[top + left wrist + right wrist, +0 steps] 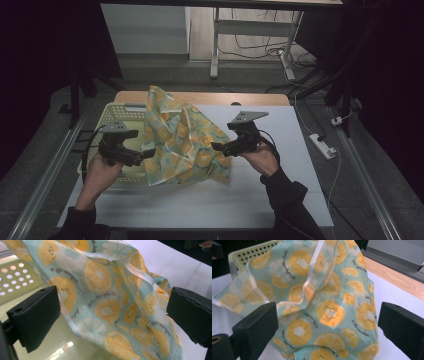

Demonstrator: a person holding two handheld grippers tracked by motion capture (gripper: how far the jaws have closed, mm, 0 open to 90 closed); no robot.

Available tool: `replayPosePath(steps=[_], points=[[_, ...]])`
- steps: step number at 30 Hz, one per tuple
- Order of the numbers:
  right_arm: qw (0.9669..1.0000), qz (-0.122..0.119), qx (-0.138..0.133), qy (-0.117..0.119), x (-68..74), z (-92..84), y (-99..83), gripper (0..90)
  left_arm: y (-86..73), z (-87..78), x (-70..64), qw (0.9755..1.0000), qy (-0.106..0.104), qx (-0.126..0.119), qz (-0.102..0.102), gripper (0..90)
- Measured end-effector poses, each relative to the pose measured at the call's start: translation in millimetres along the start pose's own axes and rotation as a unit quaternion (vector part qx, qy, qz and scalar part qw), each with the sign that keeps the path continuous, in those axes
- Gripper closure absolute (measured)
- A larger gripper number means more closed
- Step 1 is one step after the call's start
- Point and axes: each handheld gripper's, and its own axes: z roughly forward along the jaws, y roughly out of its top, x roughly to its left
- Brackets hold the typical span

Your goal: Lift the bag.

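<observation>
Where the pale yellow perforated plastic basket (112, 114) meets the white table top (280, 195), a thin pale-teal cloth printed with orange and lemon slices (182, 145) stands crumpled in a loose peak, one part draped over the basket's rim and the rest lying on the table. The left gripper (145, 156) sits over the basket at the cloth's left edge; in the left gripper view (110, 312) its black jaws stand wide apart with the fabric loose between them, neither pad pressing on it. The right gripper (216, 147) points at the cloth's right edge from above the table; in the right gripper view (327, 322) its jaws gape wide too, and the cloth bunches between and beyond them, ungripped.
</observation>
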Motion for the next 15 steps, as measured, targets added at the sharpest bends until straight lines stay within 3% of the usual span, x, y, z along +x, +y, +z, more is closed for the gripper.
replayPosePath(steps=[6,15], points=[[0.9997,-0.015,0.006,-0.017,0.9,-6.7,-11.3,0.9,-15.3,-2.7,-1.4,1.0,0.005,-0.002,-0.007,0.0],[0.9995,-0.009,-0.006,-0.031,5.7,-24.8,-28.0,0.0,-36.1,-18.7,-8.7,0.9996,0.017,-0.012,-0.019,0.0]])
